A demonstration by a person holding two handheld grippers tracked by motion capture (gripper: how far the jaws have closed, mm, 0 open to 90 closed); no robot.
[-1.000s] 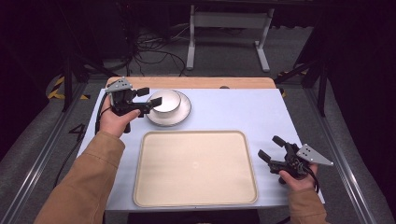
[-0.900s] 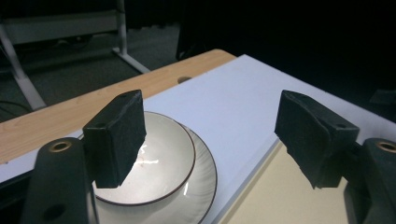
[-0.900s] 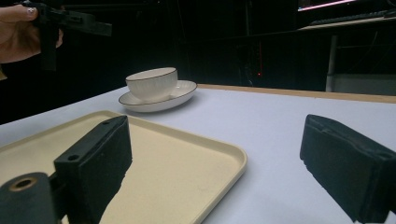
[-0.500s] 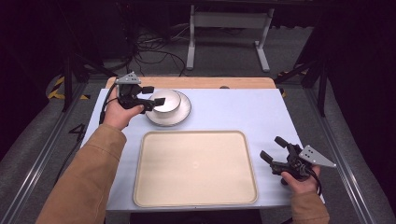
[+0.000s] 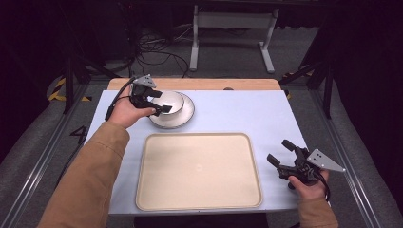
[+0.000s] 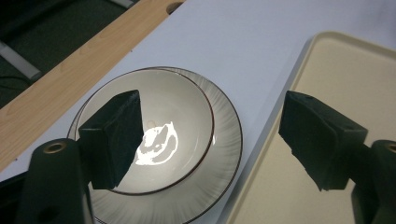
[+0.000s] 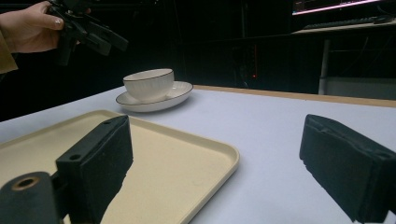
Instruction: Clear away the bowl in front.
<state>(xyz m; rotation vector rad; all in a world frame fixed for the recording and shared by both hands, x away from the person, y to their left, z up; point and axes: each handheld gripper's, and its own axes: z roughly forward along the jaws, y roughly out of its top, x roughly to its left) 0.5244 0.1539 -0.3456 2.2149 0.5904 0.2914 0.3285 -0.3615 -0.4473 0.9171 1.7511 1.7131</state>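
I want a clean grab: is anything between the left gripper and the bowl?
Nothing visible. The left gripper hangs above the bowl, which sits on its saucer, jaws open with only air below them.

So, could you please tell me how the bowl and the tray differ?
The bowl is round and deep; the tray is a flat rectangle with rounded corners. The bowl sits on a saucer; the tray lies straight on the table. The bowl is white with a dark rim line, the tray beige. Both are empty.
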